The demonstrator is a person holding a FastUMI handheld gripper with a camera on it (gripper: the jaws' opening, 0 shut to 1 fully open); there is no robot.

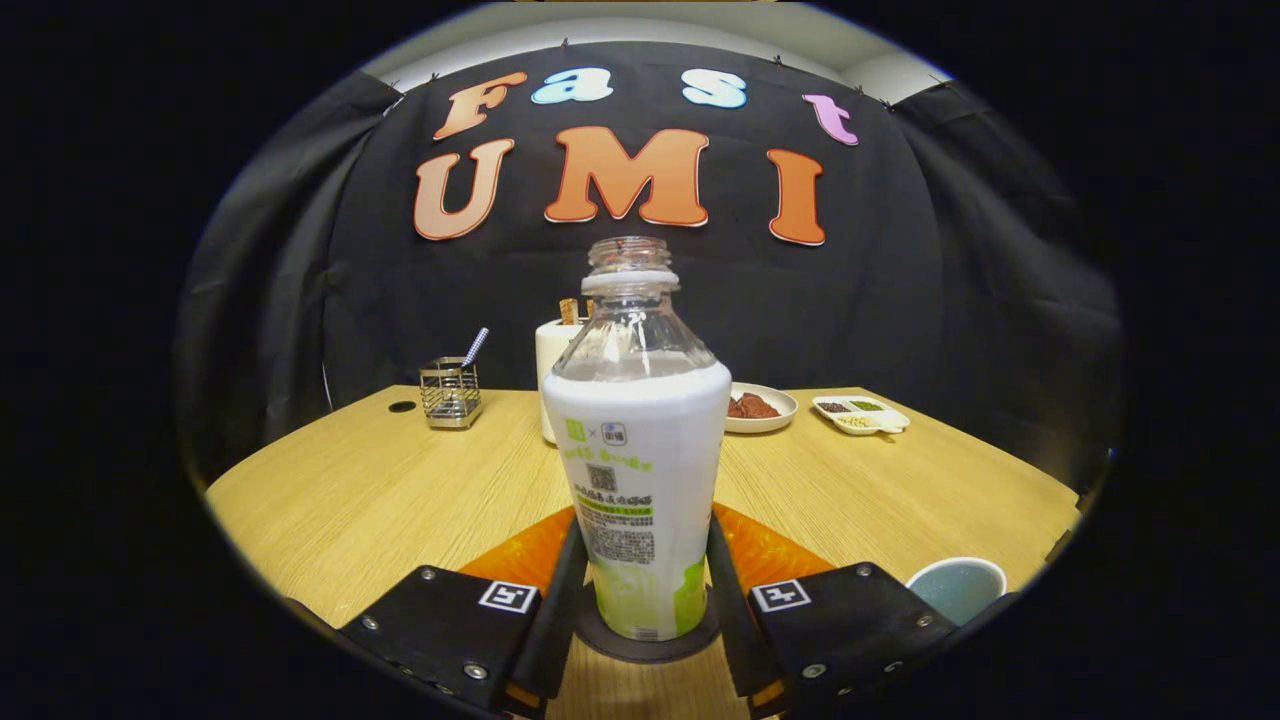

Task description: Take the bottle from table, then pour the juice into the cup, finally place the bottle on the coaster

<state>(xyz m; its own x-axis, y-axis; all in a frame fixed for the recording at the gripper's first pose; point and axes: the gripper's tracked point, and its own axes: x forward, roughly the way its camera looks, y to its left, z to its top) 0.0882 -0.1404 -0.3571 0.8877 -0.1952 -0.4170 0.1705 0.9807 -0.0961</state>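
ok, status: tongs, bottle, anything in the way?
Tongs flank the bottle, fingers against its sides. Bottle upright, uncapped, base on the dark coaster. Cup off to one side of the fingers. Nothing blocking.

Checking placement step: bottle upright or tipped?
Upright: the bottle stands straight on the dark coaster, neck up, cap off, between the gripper fingers.

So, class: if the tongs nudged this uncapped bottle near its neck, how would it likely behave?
The bottle is tall on a narrow base, so it probably tips easily. With no cap, it would likely spill. The tongs flank its lower body on the dark coaster; its smooth label may slip.
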